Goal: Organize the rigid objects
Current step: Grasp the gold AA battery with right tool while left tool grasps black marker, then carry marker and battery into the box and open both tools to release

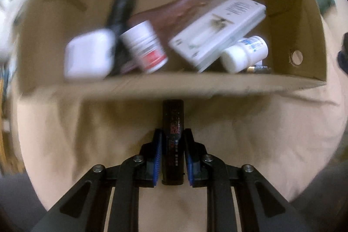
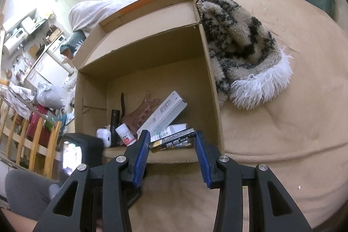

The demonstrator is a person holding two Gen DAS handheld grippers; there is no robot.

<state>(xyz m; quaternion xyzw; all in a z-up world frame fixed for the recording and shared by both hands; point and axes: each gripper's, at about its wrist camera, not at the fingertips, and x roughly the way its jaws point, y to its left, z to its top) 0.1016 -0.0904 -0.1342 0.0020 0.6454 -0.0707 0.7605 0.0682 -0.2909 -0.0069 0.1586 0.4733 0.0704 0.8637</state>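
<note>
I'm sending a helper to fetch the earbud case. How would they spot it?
Look inside the open cardboard box on the bed. Along its near wall, the earbud case is leftmost, beside a black flashlight. It is the only plain white, rounded, unlabelled thing.

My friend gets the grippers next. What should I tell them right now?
Left gripper: jaws shut on a black stick, over the sheet just outside the box.
Right gripper: jaws shut on a battery pack, at the box's near edge.
Done: earbud case, pill bottles, white carton and hair claw lie in the box.
Left: drop stick and batteries in.
</note>
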